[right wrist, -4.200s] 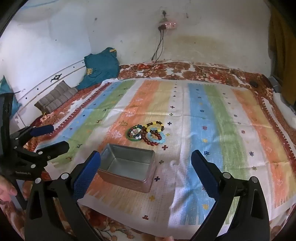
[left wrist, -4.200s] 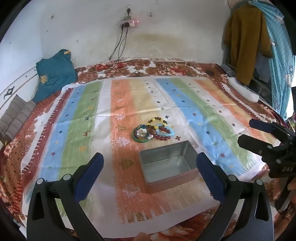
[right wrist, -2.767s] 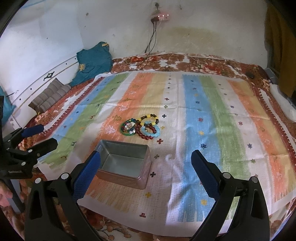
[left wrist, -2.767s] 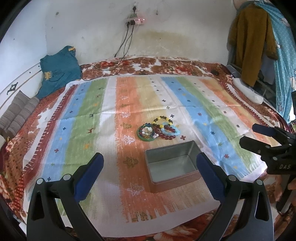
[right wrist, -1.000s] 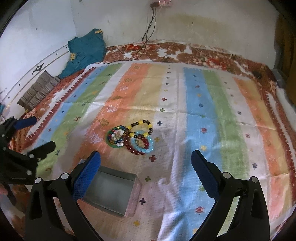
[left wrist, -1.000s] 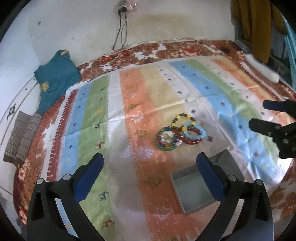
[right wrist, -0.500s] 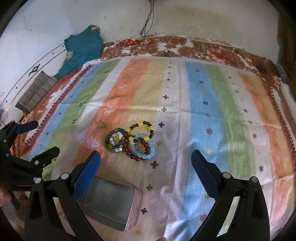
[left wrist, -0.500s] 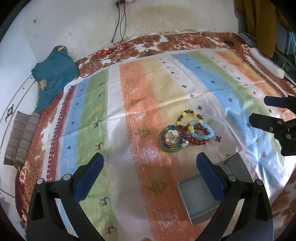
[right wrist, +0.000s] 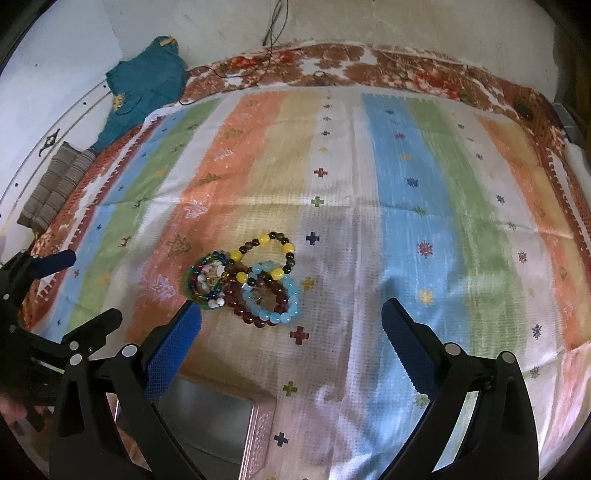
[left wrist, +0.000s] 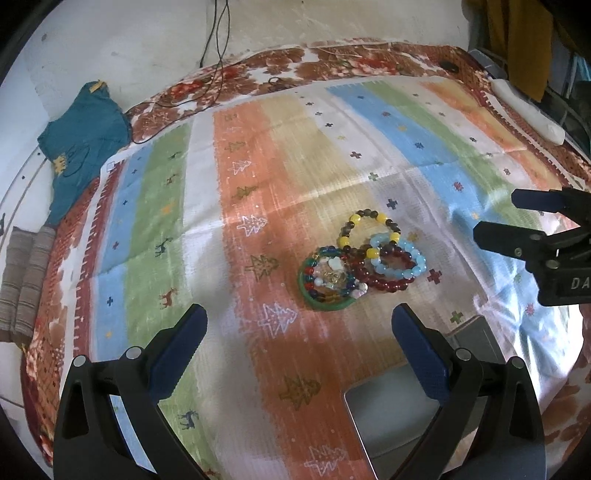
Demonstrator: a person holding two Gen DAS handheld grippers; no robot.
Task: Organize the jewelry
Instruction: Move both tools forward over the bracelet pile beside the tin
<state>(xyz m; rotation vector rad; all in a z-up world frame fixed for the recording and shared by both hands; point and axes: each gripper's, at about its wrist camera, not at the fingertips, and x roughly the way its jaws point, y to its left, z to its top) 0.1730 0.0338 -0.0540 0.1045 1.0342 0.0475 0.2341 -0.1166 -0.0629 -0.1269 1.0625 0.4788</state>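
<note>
A pile of bead bracelets [left wrist: 360,260] lies on the striped cloth: a green bangle with mixed beads [left wrist: 327,280], a dark red one, a light blue one [left wrist: 400,258] and a yellow-and-brown one [left wrist: 367,230]. The pile also shows in the right wrist view [right wrist: 247,282]. A grey metal tin [left wrist: 399,417] sits open nearer me, partly behind the right finger of my left gripper [left wrist: 297,350]. That gripper is open and empty, above the cloth just short of the pile. My right gripper [right wrist: 291,354] is open and empty, just short of the pile; the tin [right wrist: 214,421] is at its lower left.
A teal garment [left wrist: 81,147] and folded striped cloths [left wrist: 22,273] lie at the far left. Cables [left wrist: 210,66] hang down the back wall. A white object [left wrist: 528,110] lies at the right edge of the bed. Clothes [left wrist: 517,33] hang at the upper right.
Both grippers have moved forward and down toward the bracelet pile, which now looks larger and closer. The tin has slid toward the bottom of both views. Both jaws stay open.
</note>
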